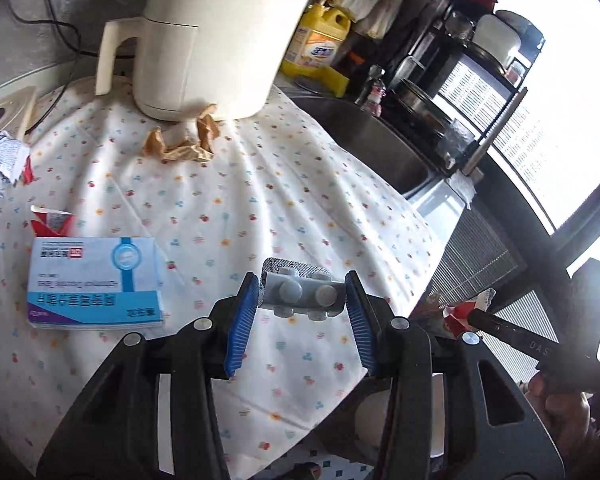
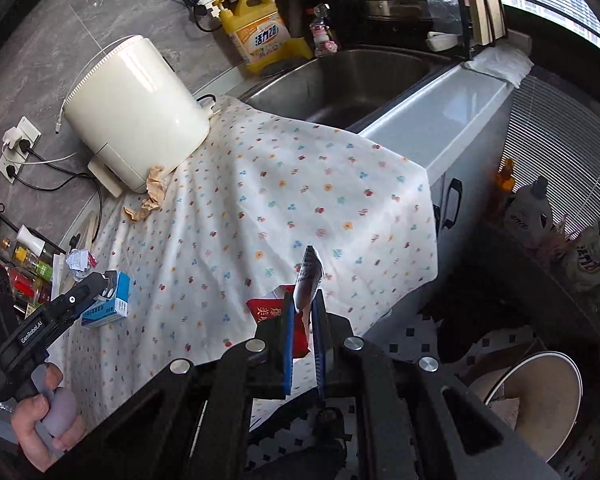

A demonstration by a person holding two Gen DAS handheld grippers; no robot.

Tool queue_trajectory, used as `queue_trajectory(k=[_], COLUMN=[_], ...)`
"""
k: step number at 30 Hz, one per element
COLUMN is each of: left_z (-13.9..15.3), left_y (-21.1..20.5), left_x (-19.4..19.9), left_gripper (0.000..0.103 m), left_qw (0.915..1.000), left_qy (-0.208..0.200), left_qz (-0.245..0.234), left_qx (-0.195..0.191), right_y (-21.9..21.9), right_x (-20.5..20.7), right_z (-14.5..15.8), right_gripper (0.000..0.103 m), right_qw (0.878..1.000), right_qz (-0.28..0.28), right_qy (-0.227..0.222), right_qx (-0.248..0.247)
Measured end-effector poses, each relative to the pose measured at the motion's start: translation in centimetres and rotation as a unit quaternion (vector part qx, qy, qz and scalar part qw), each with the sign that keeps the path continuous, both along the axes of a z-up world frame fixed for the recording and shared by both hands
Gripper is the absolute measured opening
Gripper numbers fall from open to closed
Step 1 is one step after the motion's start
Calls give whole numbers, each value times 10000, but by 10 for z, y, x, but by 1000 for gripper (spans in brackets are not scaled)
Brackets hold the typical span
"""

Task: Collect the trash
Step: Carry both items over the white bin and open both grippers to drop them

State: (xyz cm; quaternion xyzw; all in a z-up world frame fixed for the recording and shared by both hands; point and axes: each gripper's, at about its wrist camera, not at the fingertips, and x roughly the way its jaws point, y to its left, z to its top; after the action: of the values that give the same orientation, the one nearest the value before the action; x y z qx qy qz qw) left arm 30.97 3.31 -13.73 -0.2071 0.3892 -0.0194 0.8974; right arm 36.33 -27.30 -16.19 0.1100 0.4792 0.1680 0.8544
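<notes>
Blister pack (image 1: pixel 300 294) pinched between the left hand-held gripper (image 1: pixel 302 300) pads.

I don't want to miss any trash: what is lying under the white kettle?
Crumpled brown paper sticks out from under the kettle, on the flowered cloth. How far the paper reaches beneath is hidden by the kettle.
</notes>
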Motion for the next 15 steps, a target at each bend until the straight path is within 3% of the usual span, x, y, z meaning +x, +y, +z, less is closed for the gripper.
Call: queue_trajectory(k=[7,15], left_z=[-2,-9], left_y=[-100,-216], left_x=[25,30], left_gripper=[45,45], left_qw=[9952,9792], left_qy=[28,99], left_qz=[-978,-2025], left_qx=[-36,-40], right_y=[-107,-221], right_x=[-37,-91], right_z=[-4,-18], right_gripper=[10,14], right_qw=[9955,9789], right_qz=[-945,-2031], right_qy=[28,203], right_qx=[-59,-81])
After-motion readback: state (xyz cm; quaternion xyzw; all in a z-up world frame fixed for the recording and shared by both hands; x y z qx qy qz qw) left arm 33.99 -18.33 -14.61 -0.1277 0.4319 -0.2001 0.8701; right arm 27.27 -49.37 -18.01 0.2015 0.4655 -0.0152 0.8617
